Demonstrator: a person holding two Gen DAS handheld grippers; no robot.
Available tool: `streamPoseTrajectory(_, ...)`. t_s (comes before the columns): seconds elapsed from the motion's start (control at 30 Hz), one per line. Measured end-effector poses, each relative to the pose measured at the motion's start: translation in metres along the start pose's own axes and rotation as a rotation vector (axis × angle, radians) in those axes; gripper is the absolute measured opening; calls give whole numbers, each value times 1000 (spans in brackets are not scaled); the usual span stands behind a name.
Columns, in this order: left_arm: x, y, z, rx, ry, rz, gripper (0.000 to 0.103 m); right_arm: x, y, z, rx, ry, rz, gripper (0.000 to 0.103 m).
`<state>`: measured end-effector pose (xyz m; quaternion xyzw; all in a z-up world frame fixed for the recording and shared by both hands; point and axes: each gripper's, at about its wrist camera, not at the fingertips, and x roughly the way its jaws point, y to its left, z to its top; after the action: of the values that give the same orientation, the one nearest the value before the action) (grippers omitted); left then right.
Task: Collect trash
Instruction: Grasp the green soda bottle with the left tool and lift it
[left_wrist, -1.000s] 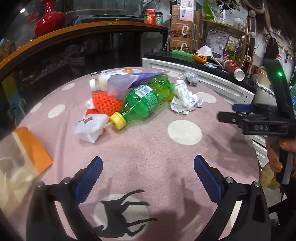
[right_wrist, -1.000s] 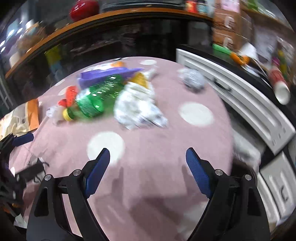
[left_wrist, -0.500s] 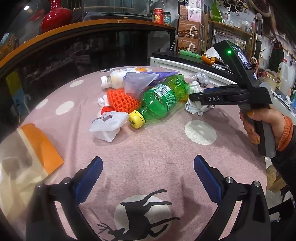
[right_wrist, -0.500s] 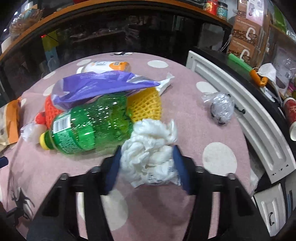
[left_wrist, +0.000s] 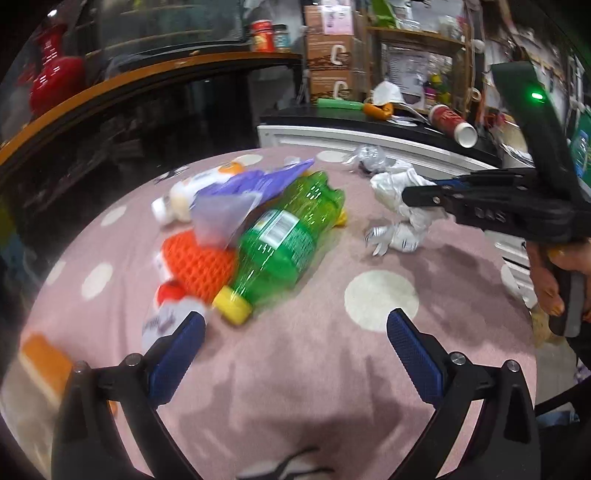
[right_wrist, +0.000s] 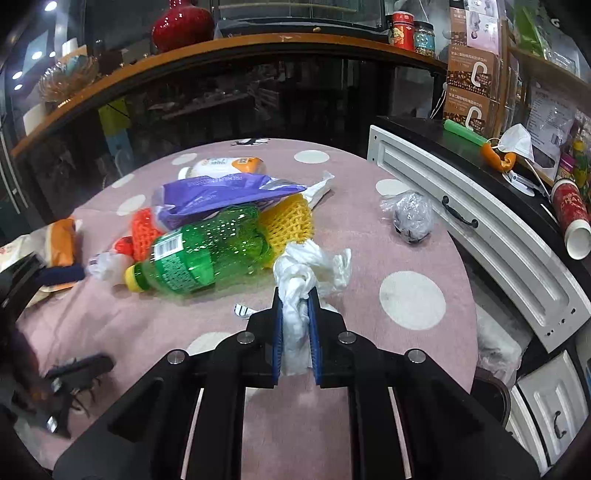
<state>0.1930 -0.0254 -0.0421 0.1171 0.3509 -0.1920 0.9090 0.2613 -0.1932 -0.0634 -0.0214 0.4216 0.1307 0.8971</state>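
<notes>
In the left wrist view motion blur smears the pile: the orange net (left_wrist: 199, 264), the wrapper (left_wrist: 168, 321) beside it and the bag (left_wrist: 44, 363) at the left edge, which the frame cuts off. The purple bag (right_wrist: 221, 197) hides most of the white bottle (right_wrist: 221, 166). The green bottle (right_wrist: 207, 254) covers part of the yellow net (right_wrist: 291, 221). The right gripper (right_wrist: 295, 317) pads hide the middle of the tissue (right_wrist: 306, 269).

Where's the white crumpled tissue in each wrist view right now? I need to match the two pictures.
Left wrist: crumpled tissue upper right of centre, at the tip of the right tongs.
Right wrist: crumpled tissue at centre, pinched between the tongs.
Shared landmark: green bottle, lying left of the tissue in both.
</notes>
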Motion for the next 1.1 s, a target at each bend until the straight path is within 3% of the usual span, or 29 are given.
streamPoseTrajectory(0.17, 30, 5, 31, 58, 48, -37, 93, -23, -6, -12, 25, -14, 45, 13)
streamPoseTrajectory(0.37, 56, 3, 50, 101, 80, -30, 89, -48, -12, -26, 35, -29, 50, 13)
streamPoseTrajectory(0.57, 86, -10, 58, 193, 155, 8, 88, -56, -21, -41, 61, -15, 48, 13)
streamPoseTrajectory(0.7, 103, -12, 61, 247, 198, 43, 79, -57, -28, -51, 79, -5, 48, 13)
streamPoseTrajectory(0.8, 113, -11, 61, 245, 233, 56, 65, -56, -33, -57, 89, 2, 50, 13)
streamPoseTrajectory(1.1, 108, -20, 57, 202, 195, 63, 63, -59, -32, -63, 80, -3, 56, 13)
